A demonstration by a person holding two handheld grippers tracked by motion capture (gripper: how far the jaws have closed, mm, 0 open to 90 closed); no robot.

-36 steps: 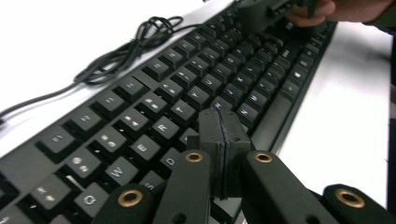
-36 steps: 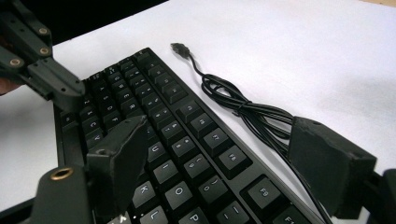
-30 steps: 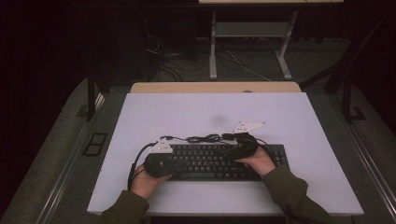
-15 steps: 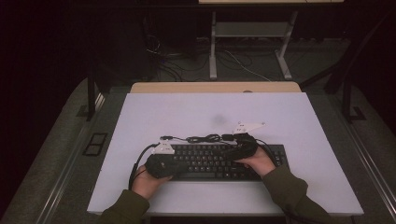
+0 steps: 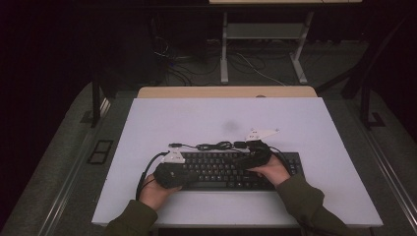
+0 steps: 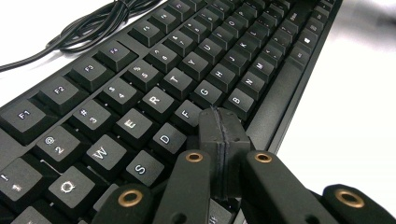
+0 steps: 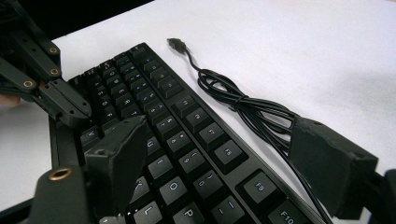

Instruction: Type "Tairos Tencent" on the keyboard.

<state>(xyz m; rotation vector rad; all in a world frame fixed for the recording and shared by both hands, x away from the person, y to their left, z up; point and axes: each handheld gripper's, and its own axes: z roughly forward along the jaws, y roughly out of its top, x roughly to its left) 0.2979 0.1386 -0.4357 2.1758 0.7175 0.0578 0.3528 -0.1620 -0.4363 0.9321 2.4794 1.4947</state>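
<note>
Nothing has moved: closed left hand-held gripper (image 6: 220, 140) and open right hand-held gripper (image 7: 224, 168) rest over black plastic keyboard (image 5: 231, 169) on white tabletop (image 5: 295, 123).

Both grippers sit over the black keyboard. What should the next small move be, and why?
Probably press the shut left gripper straight down: its joined tips hover over the keyboard near the F and V keys. The right gripper stands open over the right-hand keys, so it seems to be waiting.

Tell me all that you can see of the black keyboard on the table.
The keyboard is black, plastic-looking, with white legends on raised keys. It lies flat near the front edge of the white table. Its thin black cable lies bundled behind it, its plug free. The shut left gripper rests over the keys near F; the open right gripper hovers above.
</note>
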